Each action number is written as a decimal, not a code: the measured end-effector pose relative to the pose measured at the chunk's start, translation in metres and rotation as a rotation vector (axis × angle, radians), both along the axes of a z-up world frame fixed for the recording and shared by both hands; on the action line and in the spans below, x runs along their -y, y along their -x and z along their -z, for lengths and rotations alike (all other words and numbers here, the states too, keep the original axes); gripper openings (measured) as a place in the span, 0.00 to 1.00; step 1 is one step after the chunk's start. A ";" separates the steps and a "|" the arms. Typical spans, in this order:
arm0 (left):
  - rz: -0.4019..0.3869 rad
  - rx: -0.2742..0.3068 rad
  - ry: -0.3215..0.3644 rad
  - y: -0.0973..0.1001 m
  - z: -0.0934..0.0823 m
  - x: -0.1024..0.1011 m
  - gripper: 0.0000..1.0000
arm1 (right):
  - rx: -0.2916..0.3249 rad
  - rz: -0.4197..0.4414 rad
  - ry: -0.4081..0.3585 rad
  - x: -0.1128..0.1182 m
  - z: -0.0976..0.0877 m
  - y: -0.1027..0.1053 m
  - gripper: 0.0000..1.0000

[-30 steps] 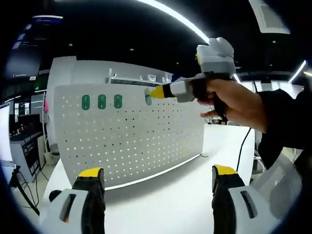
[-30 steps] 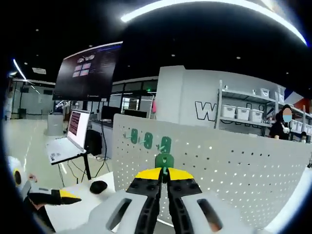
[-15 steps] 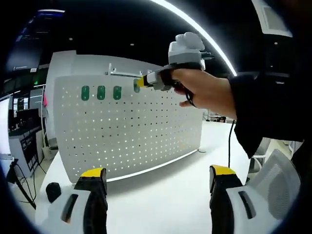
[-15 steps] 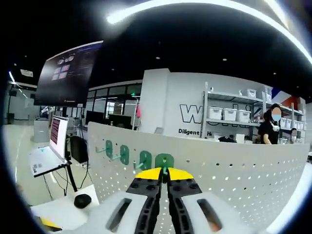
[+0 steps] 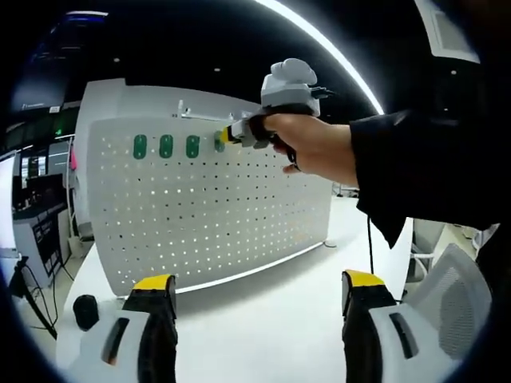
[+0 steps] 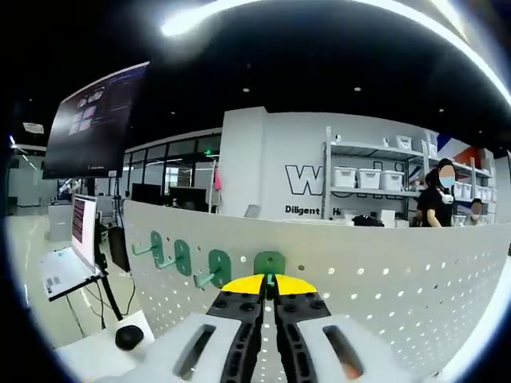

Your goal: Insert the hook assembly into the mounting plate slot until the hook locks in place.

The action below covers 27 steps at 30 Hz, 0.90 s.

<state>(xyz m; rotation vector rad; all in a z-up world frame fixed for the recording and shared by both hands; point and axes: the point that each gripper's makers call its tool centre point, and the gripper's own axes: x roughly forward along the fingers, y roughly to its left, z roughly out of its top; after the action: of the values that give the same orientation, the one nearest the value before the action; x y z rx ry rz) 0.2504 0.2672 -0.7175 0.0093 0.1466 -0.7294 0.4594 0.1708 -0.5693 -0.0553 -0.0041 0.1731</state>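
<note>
At the top row of the white pegboard (image 5: 215, 215), the right claw (image 5: 227, 136) presses a green hook (image 6: 270, 264) against the holes, and its yellow-tipped jaws are closed on this hook. In the left gripper view, a hand (image 5: 311, 148) in a dark sleeve (image 5: 423, 167) holds this claw. It stands now further to the left than one second ago, so the hook is just beside the three green hooks (image 5: 166, 146) that already hang in the row; before, a clear gap separated them. In the right gripper view, the held hook's plate lies against the board, level with its neighbours (image 6: 185, 258), while one second ago it was lower than the row and in front of the board. The left claw (image 5: 254, 297) hovers low over the white worktop (image 5: 263, 319) with its jaws wide apart and nothing between them, as before. A small dark object (image 5: 84, 309) sits on the worktop at the left of the board.
</note>
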 end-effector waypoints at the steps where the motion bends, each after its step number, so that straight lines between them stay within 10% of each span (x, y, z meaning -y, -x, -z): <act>1: 0.001 -0.001 0.000 0.000 0.000 0.000 0.87 | -0.004 0.002 0.001 0.000 0.002 -0.002 0.02; 13: 0.008 -0.010 0.013 0.000 0.001 0.000 0.85 | -0.010 0.032 -0.001 -0.001 0.007 -0.008 0.03; 27: 0.014 -0.009 0.036 -0.001 -0.001 -0.001 0.83 | -0.004 0.117 0.296 -0.004 0.007 -0.016 0.03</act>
<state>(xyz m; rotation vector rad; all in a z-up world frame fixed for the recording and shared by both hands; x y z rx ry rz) 0.2513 0.2686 -0.7167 -0.0272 0.1423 -0.7459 0.4753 0.1752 -0.5764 -0.3499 0.0292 0.0560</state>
